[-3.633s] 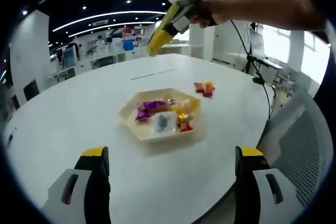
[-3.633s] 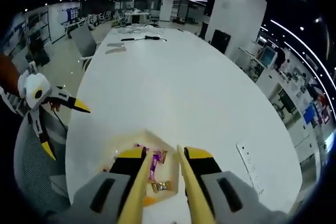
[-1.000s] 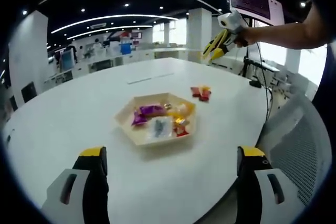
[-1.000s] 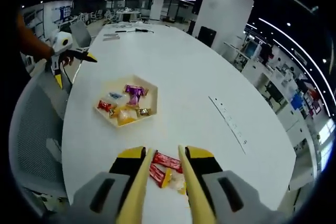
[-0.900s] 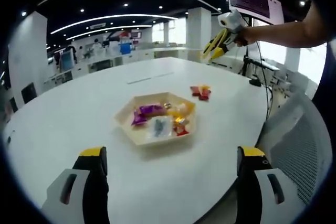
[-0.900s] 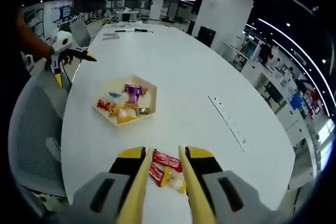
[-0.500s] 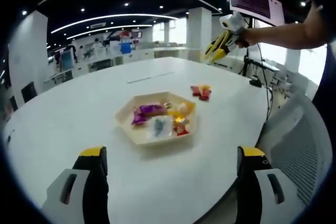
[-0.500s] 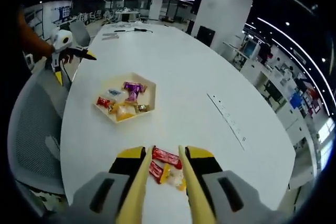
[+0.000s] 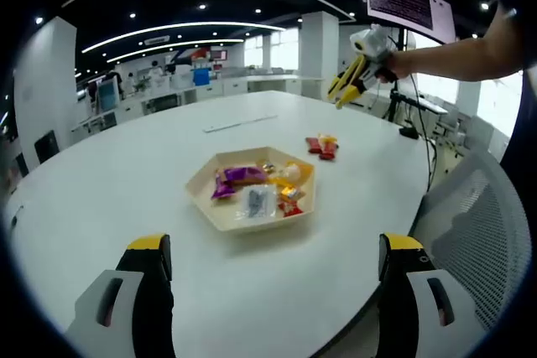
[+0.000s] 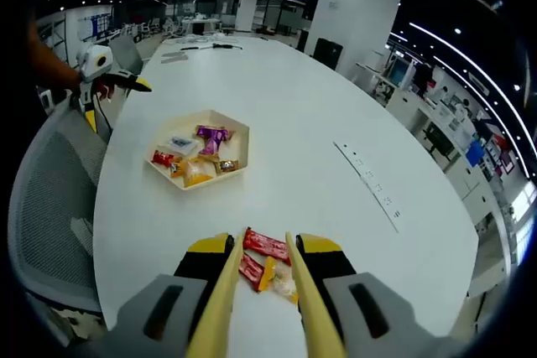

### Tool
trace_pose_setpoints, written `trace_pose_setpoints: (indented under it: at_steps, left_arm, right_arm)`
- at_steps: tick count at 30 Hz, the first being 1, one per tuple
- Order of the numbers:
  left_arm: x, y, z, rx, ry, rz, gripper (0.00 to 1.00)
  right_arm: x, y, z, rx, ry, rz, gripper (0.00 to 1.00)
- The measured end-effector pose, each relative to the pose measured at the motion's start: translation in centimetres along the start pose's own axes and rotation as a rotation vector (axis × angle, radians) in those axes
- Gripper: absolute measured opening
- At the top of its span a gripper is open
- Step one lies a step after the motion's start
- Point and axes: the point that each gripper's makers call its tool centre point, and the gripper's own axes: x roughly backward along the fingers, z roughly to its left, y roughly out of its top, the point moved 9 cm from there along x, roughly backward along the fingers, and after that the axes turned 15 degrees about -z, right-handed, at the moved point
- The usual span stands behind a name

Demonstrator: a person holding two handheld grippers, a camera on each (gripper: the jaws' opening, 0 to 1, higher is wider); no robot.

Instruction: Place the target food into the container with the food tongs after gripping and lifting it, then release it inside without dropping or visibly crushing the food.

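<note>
Long white table in open office; left hand-held gripper spread wide.

left gripper view: faces tray from table edge | right gripper view: opposite side, above snacks | shared: tray, table

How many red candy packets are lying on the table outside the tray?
2: one red packet lies between the tongs' tips, another red packet just nearer the gripper, both beside a yellow packet. More may be hidden.
</note>
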Motion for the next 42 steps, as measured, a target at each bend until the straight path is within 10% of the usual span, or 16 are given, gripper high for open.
trace_pose_setpoints:
  at_steps: [42]
  left_arm:
    - [0.1,0.0,0.1,0.016,0.013,-0.001,0.99]
  right_arm:
    - [-5.3,-5.7,2.0,0.084,0.190,0.145,0.29]
